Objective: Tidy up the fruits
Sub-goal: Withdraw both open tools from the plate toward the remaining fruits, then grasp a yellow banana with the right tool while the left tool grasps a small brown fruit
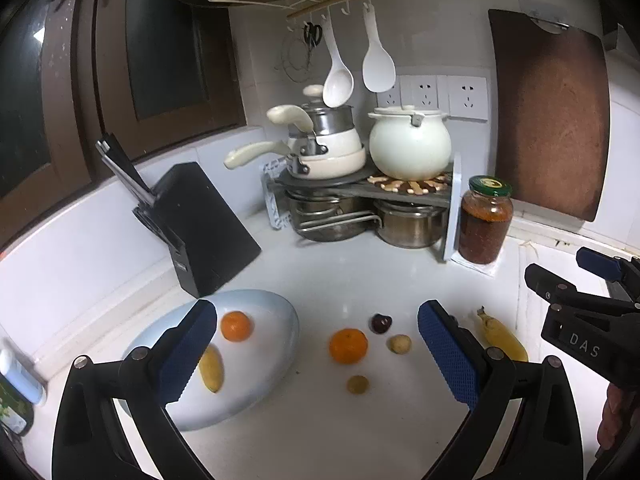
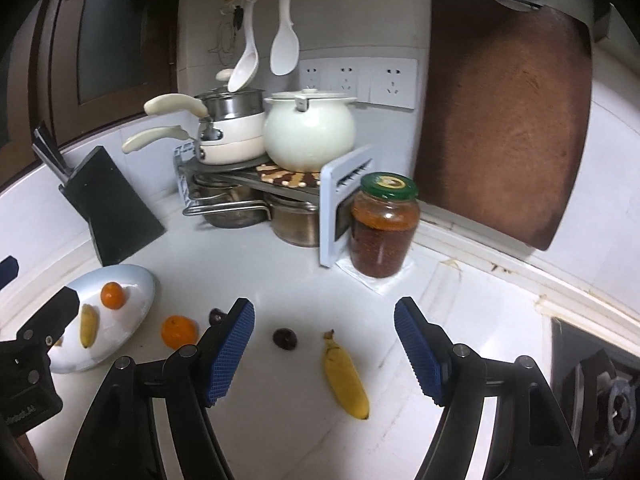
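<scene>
A pale blue oval plate (image 1: 276, 320) (image 2: 136, 300) lies on the white counter and holds an orange (image 1: 237, 325) (image 2: 113, 295) and a small banana (image 1: 211, 369) (image 2: 88, 330). Loose on the counter are another orange (image 1: 348, 345) (image 2: 179, 331), a dark fruit (image 1: 380, 323) (image 2: 285, 338), a second dark fruit (image 2: 216, 315), two small tan-green fruits (image 1: 399, 344) (image 1: 357, 384) and a banana (image 1: 502, 336) (image 2: 346, 376). My left gripper (image 1: 320, 360) is open and empty above the loose fruits. My right gripper (image 2: 324, 350) is open and empty above the banana; it also shows in the left wrist view (image 1: 560, 276).
A black knife block (image 1: 200, 228) (image 2: 108, 216) stands behind the plate. A rack of pots (image 1: 360, 200) (image 2: 256, 184) and a jar of red sauce (image 1: 484, 220) (image 2: 384, 228) stand at the back. A wooden cutting board (image 1: 552, 116) (image 2: 504, 112) leans on the wall. A stove burner (image 2: 616, 404) sits at right.
</scene>
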A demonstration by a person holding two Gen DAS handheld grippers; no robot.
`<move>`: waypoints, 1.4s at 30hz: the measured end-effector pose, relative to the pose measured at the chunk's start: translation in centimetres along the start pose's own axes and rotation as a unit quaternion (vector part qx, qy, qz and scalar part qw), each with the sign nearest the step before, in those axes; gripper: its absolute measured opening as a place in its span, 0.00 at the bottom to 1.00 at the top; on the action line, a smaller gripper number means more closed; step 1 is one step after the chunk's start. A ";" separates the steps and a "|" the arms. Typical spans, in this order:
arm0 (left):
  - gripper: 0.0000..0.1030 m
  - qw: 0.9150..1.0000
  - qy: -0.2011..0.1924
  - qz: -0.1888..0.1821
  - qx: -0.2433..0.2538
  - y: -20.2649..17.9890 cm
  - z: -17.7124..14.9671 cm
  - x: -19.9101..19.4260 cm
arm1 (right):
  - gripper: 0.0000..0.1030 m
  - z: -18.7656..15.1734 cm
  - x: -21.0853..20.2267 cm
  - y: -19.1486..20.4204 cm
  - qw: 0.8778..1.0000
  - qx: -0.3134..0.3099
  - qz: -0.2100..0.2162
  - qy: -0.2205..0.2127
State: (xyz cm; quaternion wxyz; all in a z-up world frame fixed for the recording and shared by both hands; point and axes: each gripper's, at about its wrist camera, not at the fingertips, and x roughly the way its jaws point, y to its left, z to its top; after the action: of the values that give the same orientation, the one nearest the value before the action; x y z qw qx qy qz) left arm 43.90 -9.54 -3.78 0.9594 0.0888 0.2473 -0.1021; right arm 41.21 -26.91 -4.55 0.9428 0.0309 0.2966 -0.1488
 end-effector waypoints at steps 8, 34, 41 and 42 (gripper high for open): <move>0.99 1.000 0.016 -0.006 0.003 -1.1 -1.9 0.9 | 0.71 -1.9 0.6 -0.7 1.000 0.000 -0.006 0.015; 0.80 0.991 0.128 -0.025 0.023 -3.4 -6.9 7.5 | 0.71 -6.3 6.9 -1.9 0.995 -0.014 -0.019 0.098; 0.71 0.985 0.167 -0.040 0.008 -3.3 -7.5 10.1 | 0.71 -6.3 9.1 -2.0 0.993 -0.011 -0.019 0.118; 0.69 0.985 0.169 -0.041 0.008 -3.4 -7.6 10.5 | 0.71 -6.3 9.4 -2.0 0.993 -0.011 -0.019 0.119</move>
State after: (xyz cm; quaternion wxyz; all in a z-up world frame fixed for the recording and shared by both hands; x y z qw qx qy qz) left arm 48.64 -12.72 -15.87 0.8980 0.1021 0.4089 -0.1263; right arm 44.49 -30.38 -15.05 0.8983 0.0324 0.4085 -0.1583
